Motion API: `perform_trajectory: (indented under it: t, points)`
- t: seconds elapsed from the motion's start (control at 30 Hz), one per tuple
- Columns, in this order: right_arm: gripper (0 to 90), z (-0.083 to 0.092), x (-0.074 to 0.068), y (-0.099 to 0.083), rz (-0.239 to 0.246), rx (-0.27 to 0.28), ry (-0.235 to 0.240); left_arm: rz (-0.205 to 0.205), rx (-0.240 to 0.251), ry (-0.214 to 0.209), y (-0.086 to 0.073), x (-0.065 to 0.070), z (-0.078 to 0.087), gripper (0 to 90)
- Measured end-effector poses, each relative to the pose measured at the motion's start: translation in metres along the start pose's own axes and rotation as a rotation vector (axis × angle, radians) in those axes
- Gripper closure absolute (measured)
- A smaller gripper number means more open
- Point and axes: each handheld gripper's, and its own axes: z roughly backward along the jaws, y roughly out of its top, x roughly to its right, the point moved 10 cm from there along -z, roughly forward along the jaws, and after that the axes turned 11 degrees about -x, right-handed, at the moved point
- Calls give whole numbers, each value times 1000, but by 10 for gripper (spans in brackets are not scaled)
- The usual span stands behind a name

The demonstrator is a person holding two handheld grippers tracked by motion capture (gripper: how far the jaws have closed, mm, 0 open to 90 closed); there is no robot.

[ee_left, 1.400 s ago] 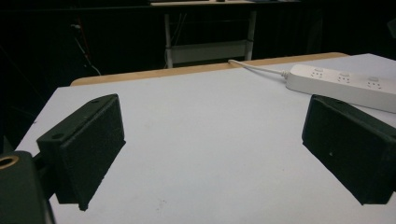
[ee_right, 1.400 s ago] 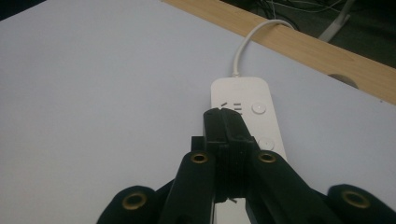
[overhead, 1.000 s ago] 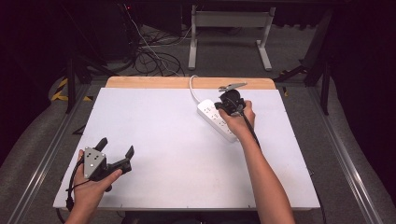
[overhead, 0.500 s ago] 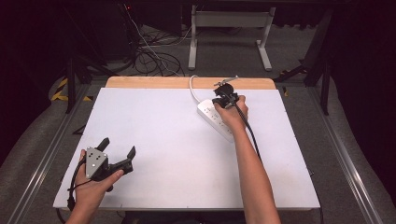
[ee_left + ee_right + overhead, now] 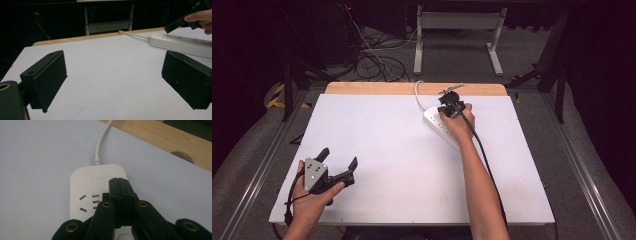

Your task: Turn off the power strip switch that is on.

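A white power strip (image 5: 435, 122) lies at the back right of the white table, and its cable (image 5: 417, 91) runs off over the far edge. My right gripper (image 5: 446, 106) hovers over the strip's cable end, shut. In the right gripper view its jaws (image 5: 119, 180) are pressed together with nothing between them, above the strip (image 5: 83, 186) just past the first sockets. I cannot tell if the tips touch it. My left gripper (image 5: 338, 157) rests at the front left, open. In the left gripper view its jaws (image 5: 115, 75) stand wide apart, with the strip (image 5: 180, 42) beyond them.
The white table top (image 5: 387, 150) has a wooden strip (image 5: 372, 88) along its far edge. Behind the table are floor cables (image 5: 372, 60) and a metal stand (image 5: 457, 35). Metal rails (image 5: 582, 185) run along both sides.
My right gripper has moved a little left along the power strip toward its cable end. The left gripper has stayed where it was, open.
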Motion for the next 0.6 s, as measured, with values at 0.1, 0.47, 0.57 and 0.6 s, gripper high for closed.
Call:
perform_trajectory:
  t: [0.1, 0.47, 0.57, 0.6]
  points:
    - [900, -5, 1, -3, -5, -17, -9, -2, -2, -2, 0, 0, 0, 63]
    - [900, -8, 2, -3, -44, 4, -13, 6, -1, 1, -1, 0, 0, 63]
    - [900, -9, -2, -2, -50, 11, -4, 8, -3, 2, -1, 0, 0, 63]
    - [900, -10, -2, -2, -39, 9, -17, 9, -1, 3, -1, 0, 0, 63]
